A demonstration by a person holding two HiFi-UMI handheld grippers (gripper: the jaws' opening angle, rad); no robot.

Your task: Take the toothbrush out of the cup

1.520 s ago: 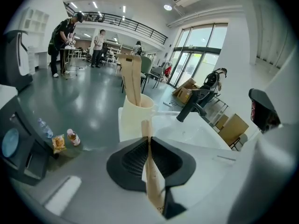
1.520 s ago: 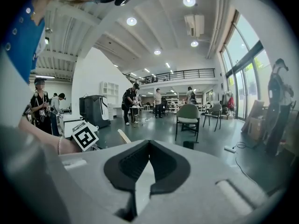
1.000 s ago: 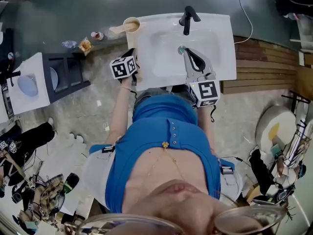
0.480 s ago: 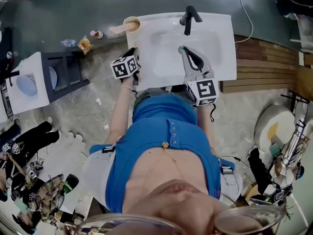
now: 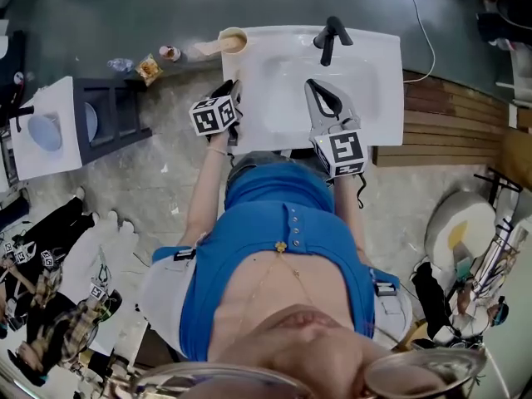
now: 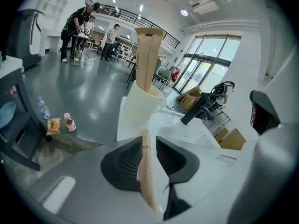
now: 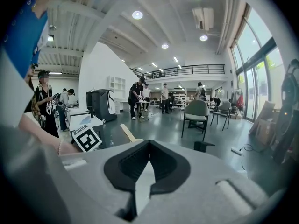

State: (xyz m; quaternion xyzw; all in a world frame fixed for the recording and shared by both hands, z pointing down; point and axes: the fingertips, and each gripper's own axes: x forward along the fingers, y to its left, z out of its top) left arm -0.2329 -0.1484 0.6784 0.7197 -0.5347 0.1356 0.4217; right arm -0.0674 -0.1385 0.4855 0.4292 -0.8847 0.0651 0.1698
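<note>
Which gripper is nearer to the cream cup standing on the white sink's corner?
Left. The left gripper, shut on a tan paper-wrapped stick, sits just short of the cream cup; the right gripper hangs over the basin of the white sink, farther right.

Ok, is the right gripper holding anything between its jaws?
No, in its own view the right gripper has its jaws closed together at the tips with nothing between them.

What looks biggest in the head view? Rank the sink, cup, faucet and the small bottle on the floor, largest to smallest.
1. sink
2. cup and faucet: about alike, so not ranked apart
3. bottle, though it sits lower, farther from the camera
</note>
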